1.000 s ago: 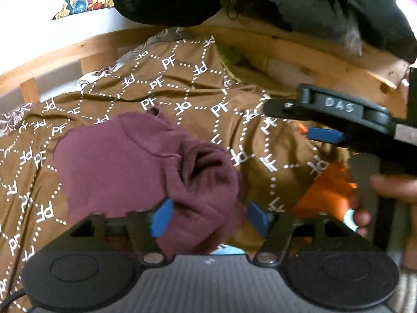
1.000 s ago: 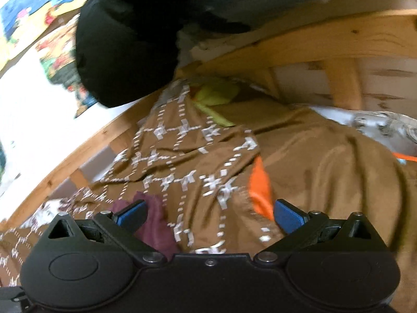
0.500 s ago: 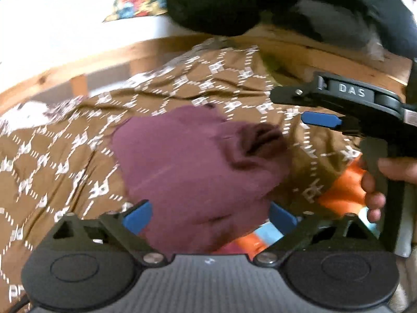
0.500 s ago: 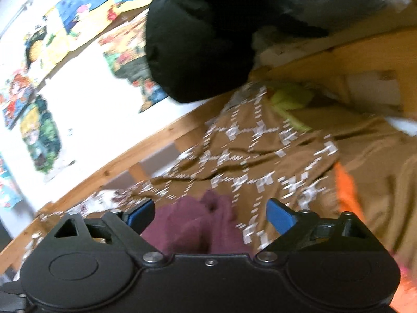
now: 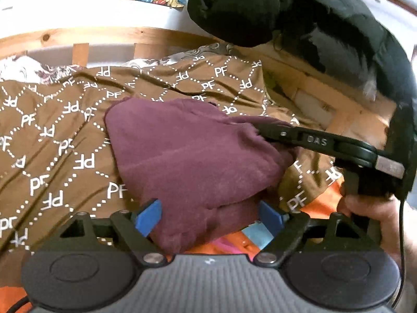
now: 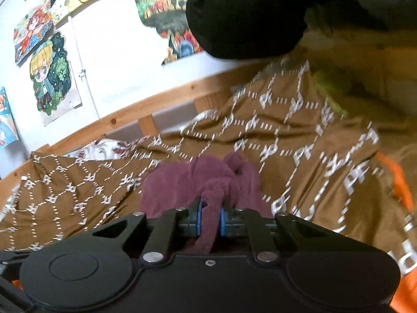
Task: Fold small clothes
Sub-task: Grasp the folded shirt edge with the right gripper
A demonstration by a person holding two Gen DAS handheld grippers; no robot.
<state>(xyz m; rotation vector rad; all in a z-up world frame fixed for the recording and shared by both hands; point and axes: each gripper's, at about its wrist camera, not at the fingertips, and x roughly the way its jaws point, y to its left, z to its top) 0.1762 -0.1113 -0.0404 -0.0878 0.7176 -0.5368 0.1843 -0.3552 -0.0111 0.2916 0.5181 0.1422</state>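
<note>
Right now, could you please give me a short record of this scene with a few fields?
surface: brown patterned blanket on a wooden-framed bed
garment: maroon cloth, bunched on the blanket
right gripper: shut on a fold of the maroon cloth
left gripper: open, fingers on either side of the cloth's near edge
underneath: orange fabric showing past the blanket edge
background: black jacket, wall drawings
</note>
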